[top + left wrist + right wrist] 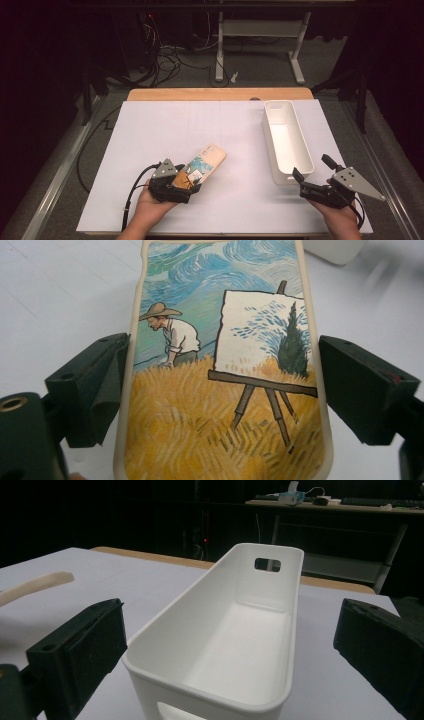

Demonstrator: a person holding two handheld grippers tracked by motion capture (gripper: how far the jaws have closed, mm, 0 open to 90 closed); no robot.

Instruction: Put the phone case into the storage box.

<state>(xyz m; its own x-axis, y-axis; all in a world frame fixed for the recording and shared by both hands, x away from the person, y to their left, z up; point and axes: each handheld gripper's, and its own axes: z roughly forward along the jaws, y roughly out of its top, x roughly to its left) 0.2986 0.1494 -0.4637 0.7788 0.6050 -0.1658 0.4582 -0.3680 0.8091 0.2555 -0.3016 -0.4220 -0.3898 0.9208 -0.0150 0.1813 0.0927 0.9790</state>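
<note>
The left gripper [184,184] has its jaws on both long edges of the phone case [225,390] — the black pads press against its cream rim, so it is clamped on the case. The case lies on the white table cover [165,130], near the front edge, well apart from the white bin [287,142]. The right gripper [312,170] stands with jaws wide apart — the near end of the bin is between them, not touched.

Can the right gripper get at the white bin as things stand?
Probably yes: the right gripper sits just behind the near end of the white bin with jaws open, and nothing lies between them on the table.
</note>
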